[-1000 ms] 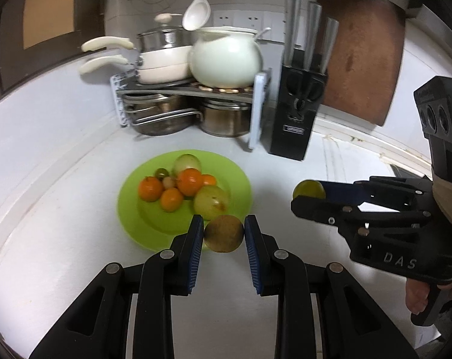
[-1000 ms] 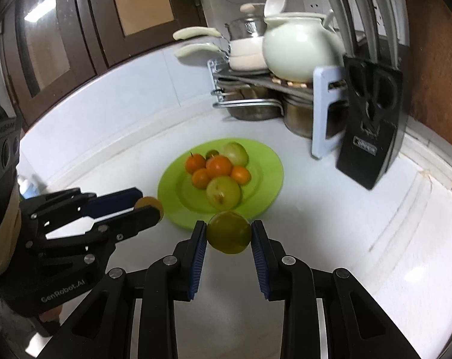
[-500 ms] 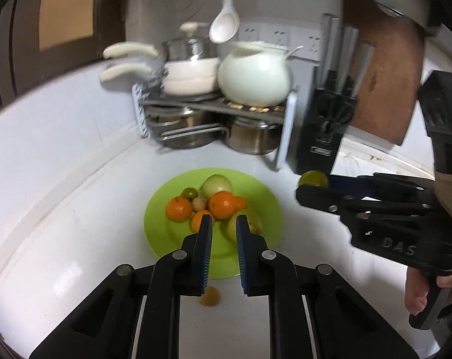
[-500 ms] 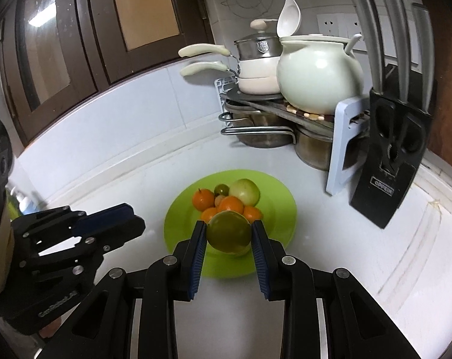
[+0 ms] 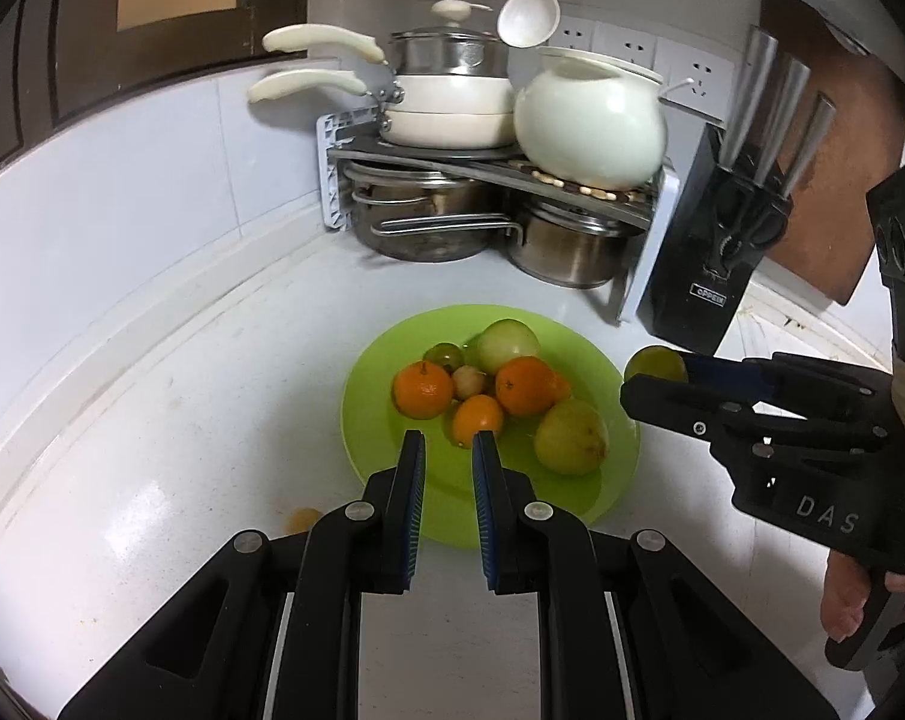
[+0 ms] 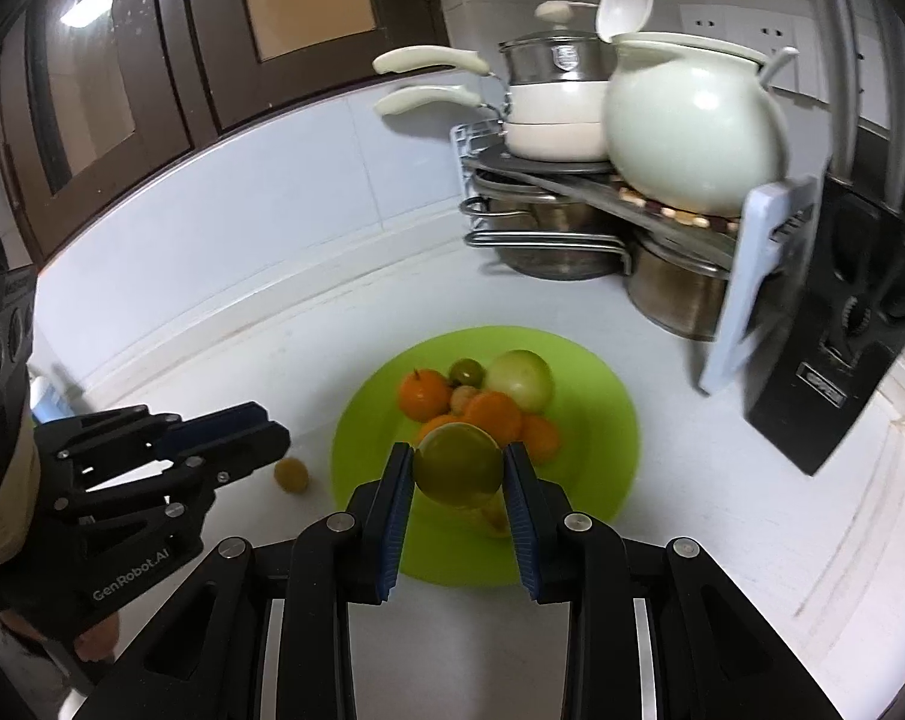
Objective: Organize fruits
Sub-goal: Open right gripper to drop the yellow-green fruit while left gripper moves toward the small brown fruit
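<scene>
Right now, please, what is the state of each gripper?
Left gripper: shut, holding nothing; a small brownish fruit lies on the counter beside it.
Right gripper: shut on a yellow-green fruit, above the green plate.

Left tool (image 5: 446, 450), right tool (image 6: 457, 468): black linkage, blue pads, silver screws, white lettering.

Over the near rim of the green plate (image 5: 620, 462), the left gripper (image 5: 446, 450) is closed and empty; right of the plate, the right gripper (image 5: 656, 381) clamps a yellow-green fruit (image 5: 653, 363)
</scene>
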